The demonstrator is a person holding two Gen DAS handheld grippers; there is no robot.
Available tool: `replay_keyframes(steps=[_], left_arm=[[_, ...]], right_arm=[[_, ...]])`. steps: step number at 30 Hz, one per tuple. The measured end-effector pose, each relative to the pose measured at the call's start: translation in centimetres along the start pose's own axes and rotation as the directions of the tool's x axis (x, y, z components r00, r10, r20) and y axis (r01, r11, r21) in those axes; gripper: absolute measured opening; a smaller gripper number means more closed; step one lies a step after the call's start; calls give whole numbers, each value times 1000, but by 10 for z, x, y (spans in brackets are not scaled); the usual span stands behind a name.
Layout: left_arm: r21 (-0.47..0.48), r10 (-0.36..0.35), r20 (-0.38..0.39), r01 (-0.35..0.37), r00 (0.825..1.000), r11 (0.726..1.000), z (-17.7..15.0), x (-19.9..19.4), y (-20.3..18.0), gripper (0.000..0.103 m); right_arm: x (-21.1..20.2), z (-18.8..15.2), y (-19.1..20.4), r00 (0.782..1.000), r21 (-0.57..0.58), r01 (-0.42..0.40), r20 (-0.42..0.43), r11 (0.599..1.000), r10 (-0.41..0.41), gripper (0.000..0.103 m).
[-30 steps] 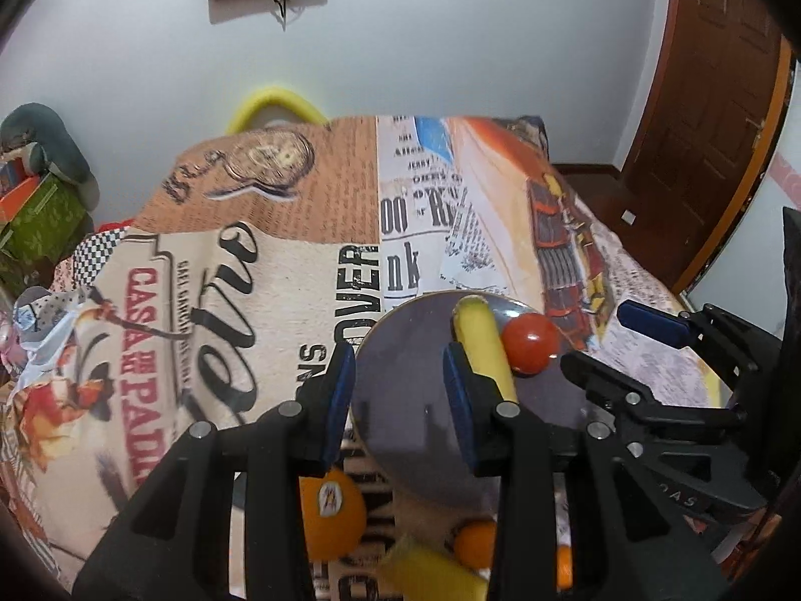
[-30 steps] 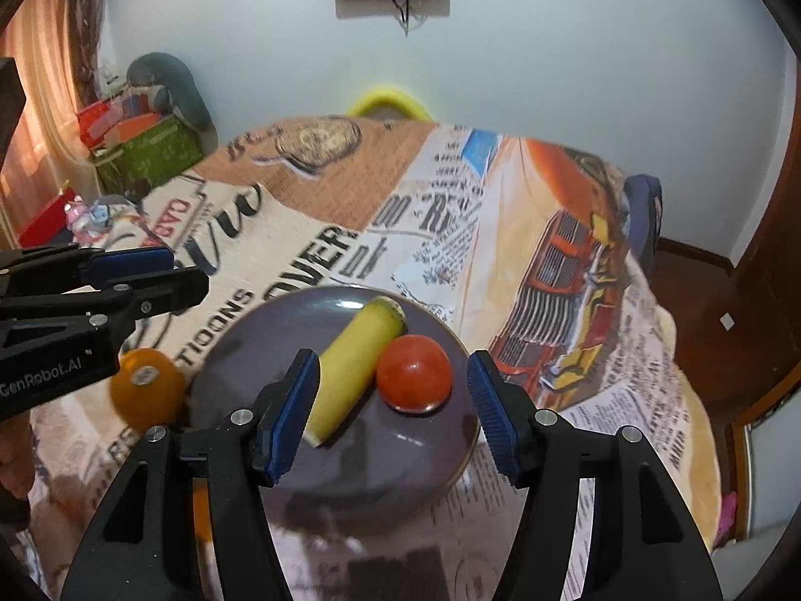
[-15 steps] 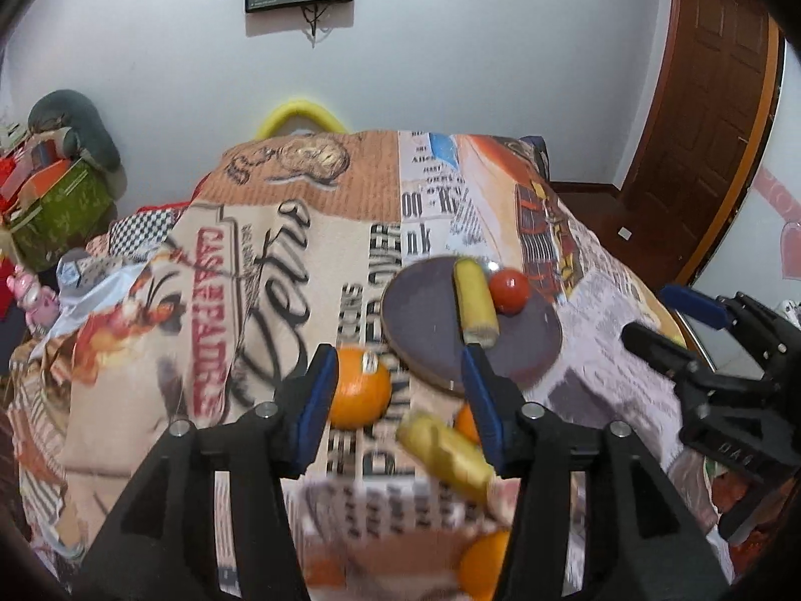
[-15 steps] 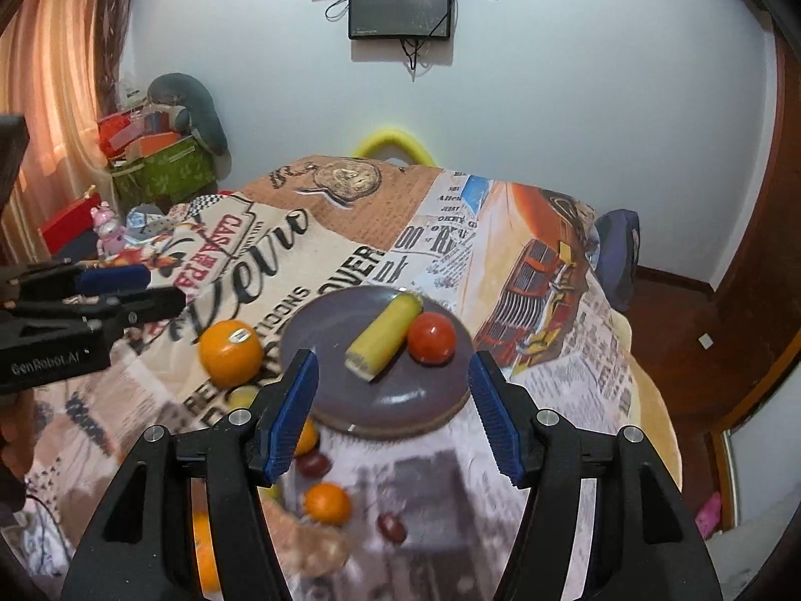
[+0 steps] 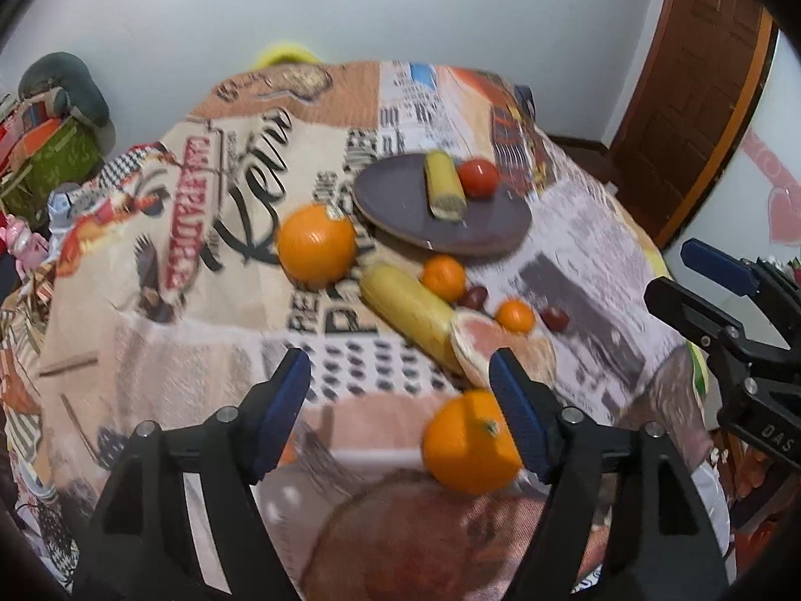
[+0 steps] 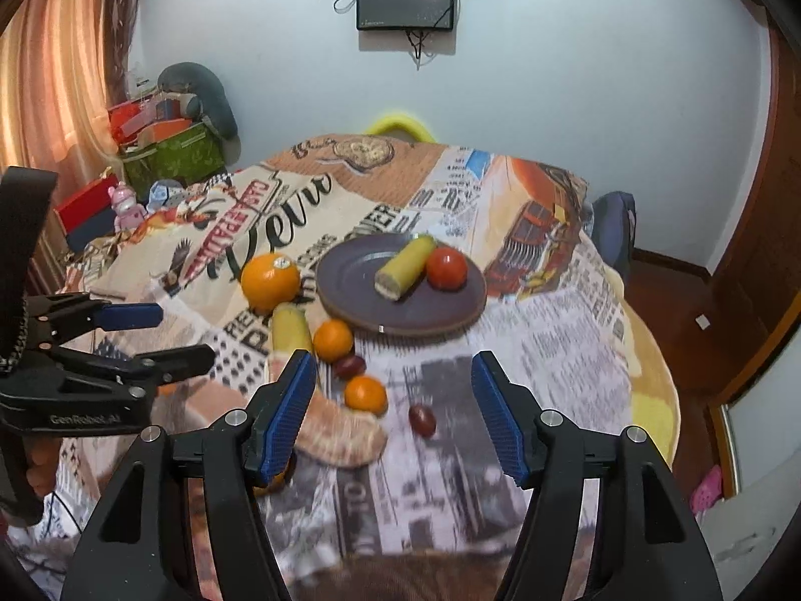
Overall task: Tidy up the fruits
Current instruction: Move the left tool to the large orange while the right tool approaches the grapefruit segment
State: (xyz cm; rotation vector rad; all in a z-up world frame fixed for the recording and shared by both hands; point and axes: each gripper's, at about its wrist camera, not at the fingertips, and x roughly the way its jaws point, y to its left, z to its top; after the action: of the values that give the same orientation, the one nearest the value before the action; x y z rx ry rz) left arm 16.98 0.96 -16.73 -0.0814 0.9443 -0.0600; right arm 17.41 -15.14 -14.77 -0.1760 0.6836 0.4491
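Observation:
A dark round plate [image 6: 360,295] [image 5: 400,195] holds a yellow banana piece [image 6: 404,266] [image 5: 442,185] and a red tomato [image 6: 446,268] [image 5: 478,178]. Beside it on the cloth lie a big orange [image 6: 270,275] [image 5: 316,244], a second banana piece [image 6: 289,329] [image 5: 408,313], two small oranges [image 6: 333,339] [image 6: 366,393], two dark grapes [image 6: 350,366] [image 6: 422,419] and a grapefruit half [image 6: 338,433] [image 5: 478,339]. Another orange [image 5: 468,443] lies near my left gripper [image 5: 400,418]. Both my left gripper and my right gripper [image 6: 393,413] are open, empty, raised above the near fruits.
The round table wears a printed cloth [image 6: 550,330]. A yellow chair back [image 6: 398,122] stands behind it. Boxes and toys [image 6: 165,150] crowd the left wall. A wooden door [image 5: 701,85] is at the right. A brown round object [image 5: 415,541] lies at the near edge.
Both grippers have pulled back and risen away from the plate. The loose fruits in front of the plate have come into view. Both jaws stay open.

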Motion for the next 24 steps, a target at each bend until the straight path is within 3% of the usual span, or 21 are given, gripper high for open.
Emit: replay_keyframes(steps=[10,20,24], left_arm=[[2,-45,-99,46,994,999,-36,28,-24,78],[21,-74,-118,77,990,997,-42,38,-34,79],[8,-103,-128,105,986,994,-41,43,-30,71]], right_arm=[[9,-30,-6,997,18,-1,-73,1000,2,65],[20,-45,-7,993,26,-21,-118,999,24,68],[24,-45,-6,991,26,-31,-131,999,34,69]])
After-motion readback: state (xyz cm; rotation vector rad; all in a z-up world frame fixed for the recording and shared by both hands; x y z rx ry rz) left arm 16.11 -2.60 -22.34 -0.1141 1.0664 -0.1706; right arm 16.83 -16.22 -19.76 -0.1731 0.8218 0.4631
